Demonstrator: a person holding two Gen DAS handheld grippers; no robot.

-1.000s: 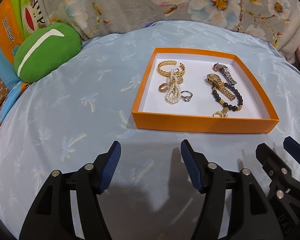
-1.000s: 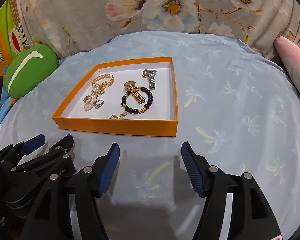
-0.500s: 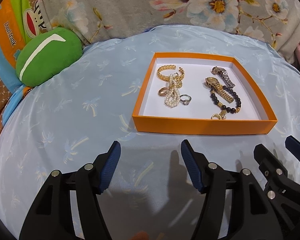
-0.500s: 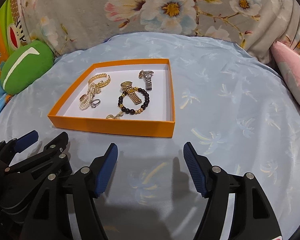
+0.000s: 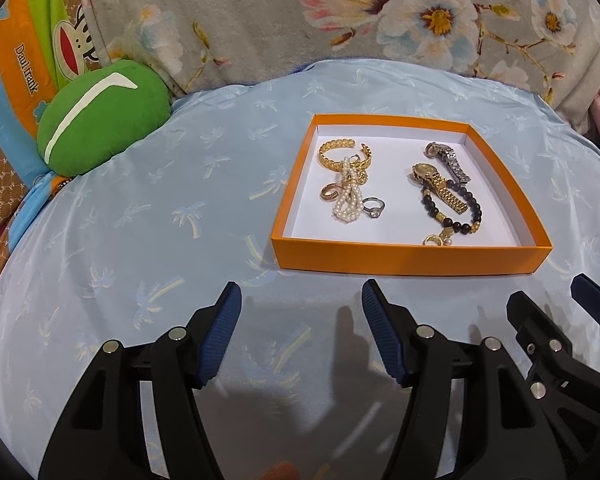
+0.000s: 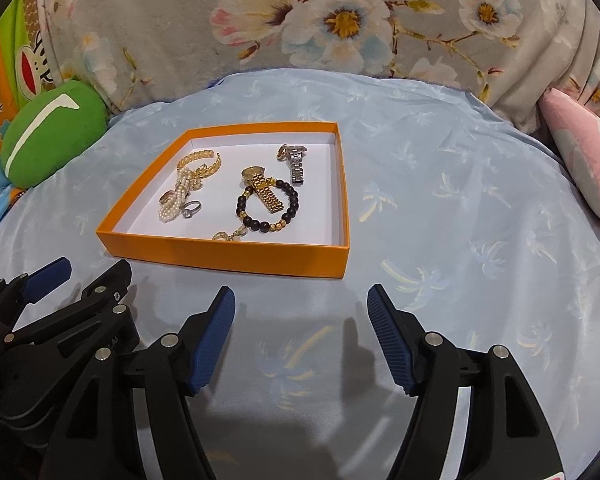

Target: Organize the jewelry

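Note:
An orange tray sits on the light blue bedspread. It holds a gold bangle, a pearl strand, a gold ring, a silver ring, a silver watch, a gold watch lying across a black bead bracelet and a small gold piece. My left gripper is open and empty, short of the tray's near wall. My right gripper is open and empty, near the tray's near right corner. Each gripper shows in the other's view.
A green plush cushion lies at the back left beside a cartoon-print pillow. A floral blanket runs along the back. A pink pillow lies at the right edge. The bedspread spreads around the tray.
Both grippers have drawn back and risen a little, so the tray sits slightly farther off in both views. Both stay open. The jewelry has not moved.

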